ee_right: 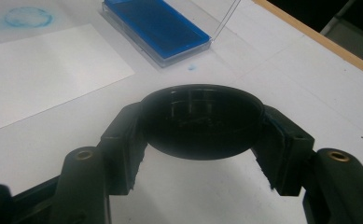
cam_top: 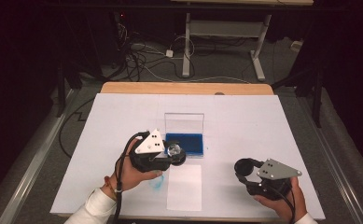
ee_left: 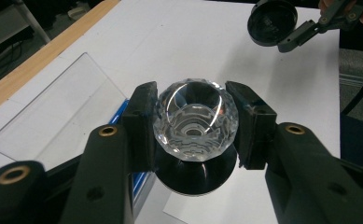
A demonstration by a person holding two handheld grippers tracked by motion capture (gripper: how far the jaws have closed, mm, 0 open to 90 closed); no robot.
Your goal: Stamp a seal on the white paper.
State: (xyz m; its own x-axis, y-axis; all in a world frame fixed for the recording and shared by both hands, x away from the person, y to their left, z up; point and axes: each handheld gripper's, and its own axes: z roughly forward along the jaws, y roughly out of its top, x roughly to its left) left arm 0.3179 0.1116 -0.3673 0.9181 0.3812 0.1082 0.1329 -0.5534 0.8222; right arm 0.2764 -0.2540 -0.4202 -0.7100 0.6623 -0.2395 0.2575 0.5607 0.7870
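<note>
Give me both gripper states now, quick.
Left gripper: closed on the crystal-topped stamp.
Right gripper: closed on the round black cap.

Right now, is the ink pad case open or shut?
Open. The ink pad case has its clear lid standing upright behind the exposed blue pad.

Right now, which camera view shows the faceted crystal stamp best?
The left gripper view: the crystal stamp sits close up between the left gripper's jaws, facets and black base sharp. The high view shows it as a small glint beside the blue ink pad.
</note>
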